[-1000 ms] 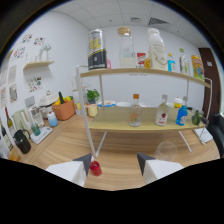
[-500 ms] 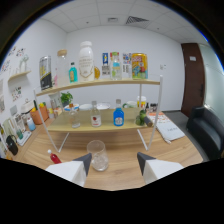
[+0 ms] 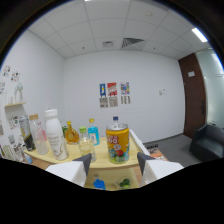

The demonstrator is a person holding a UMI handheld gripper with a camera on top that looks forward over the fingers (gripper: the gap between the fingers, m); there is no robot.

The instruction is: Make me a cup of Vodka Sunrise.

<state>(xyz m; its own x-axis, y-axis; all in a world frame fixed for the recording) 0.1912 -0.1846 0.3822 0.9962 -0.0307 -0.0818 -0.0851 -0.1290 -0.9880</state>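
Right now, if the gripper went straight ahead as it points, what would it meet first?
Probably the yellow can on the top shelf, which stands just ahead of the open fingers. Depth is unclear.

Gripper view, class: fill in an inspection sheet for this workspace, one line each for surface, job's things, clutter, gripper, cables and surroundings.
Surface: pale wooden top shelf carrying bottles; a lower level shows beneath.
Job's things: yellow juice can just ahead of the fingers, a blue-capped bottle behind it; tall white bottle, amber bottle, blue bottle, clear glass.
Clutter: small blue and green items on the lower level.
Gripper: gripper open, empty.
Cables: nothing seen.
Surroundings: white wall with posters, dark door, dark chair.
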